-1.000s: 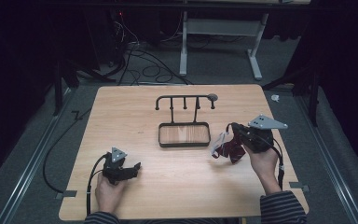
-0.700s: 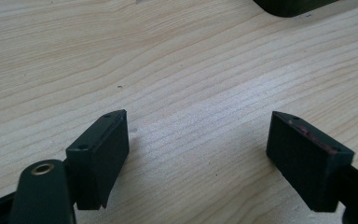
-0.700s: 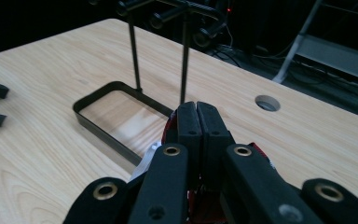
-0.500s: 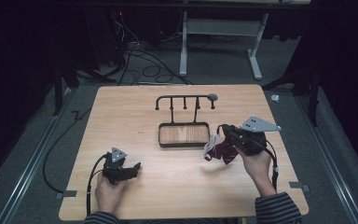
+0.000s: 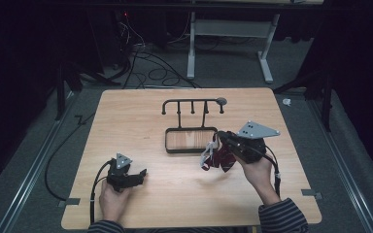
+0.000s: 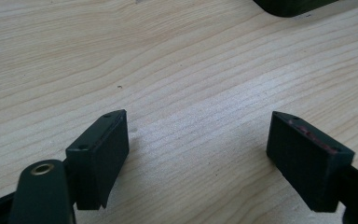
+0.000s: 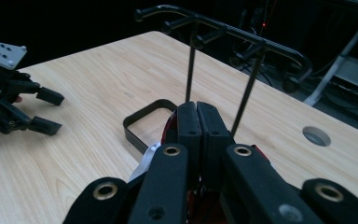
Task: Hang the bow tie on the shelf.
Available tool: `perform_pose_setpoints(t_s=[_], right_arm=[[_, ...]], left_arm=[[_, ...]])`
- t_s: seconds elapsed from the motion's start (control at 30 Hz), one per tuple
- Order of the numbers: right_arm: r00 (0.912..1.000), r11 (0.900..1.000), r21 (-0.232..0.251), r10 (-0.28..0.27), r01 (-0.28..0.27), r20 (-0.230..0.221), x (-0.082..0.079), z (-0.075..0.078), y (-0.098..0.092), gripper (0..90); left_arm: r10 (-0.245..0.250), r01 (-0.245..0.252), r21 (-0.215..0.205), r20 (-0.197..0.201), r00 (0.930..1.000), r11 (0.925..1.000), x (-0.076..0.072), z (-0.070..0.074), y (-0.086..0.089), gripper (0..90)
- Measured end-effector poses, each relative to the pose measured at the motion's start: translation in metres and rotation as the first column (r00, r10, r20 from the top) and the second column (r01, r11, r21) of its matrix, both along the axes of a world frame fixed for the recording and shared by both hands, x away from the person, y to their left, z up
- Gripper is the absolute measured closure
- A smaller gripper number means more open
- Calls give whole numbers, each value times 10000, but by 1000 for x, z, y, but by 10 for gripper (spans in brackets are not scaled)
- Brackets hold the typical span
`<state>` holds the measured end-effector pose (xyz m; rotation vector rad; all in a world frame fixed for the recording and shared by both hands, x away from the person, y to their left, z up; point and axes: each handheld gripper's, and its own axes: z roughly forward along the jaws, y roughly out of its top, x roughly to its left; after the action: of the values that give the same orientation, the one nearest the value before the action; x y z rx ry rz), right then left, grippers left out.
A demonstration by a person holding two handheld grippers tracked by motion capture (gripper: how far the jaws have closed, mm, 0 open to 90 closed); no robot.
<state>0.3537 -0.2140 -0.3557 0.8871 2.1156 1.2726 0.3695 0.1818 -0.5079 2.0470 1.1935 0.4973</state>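
Dark red cloth [image 5: 219,160], black rack [image 5: 193,104]

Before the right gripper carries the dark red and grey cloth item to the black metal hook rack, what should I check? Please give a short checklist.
1. Right gripper jaws closed on the dark red and grey cloth item: ok.
2. Item lifted off the light wooden table: cannot tell.
3. Black metal hook rack upright, hooks free: ok.
4. Left gripper open, resting away from the rack: ok.
5. Which part of the item is gripped, for hanging: cannot tell.
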Motion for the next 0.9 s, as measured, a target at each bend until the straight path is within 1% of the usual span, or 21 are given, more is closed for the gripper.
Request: perform_pose_setpoints(t_s=[0.17, 0.23, 0.47, 0.7, 0.9], right_arm=[[9996, 9996, -43, 286, -286, 3, -1, 3, 8, 900], [9992, 9992, 12, 388, -388, -41, 0, 4, 11, 900], [9976, 9976, 5, 693, -693, 37, 3, 7, 21, 900], [9966, 9966, 21, 822, -822, -2, 9, 9, 29, 900], [9968, 9968, -13, 802, -802, -9, 16, 11, 34, 900]], left_arm=[[4, -4, 8, -2, 10000, 10000, 0, 0, 0, 214], [8, -8, -3, 12, 10000, 10000, 0, 0, 0, 214], [6, -6, 7, -1, 10000, 10000, 0, 0, 0, 214], [11, -11, -12, 25, 10000, 10000, 0, 0, 0, 214], [9, -9, 6, 2, 10000, 10000, 0, 0, 0, 214]])
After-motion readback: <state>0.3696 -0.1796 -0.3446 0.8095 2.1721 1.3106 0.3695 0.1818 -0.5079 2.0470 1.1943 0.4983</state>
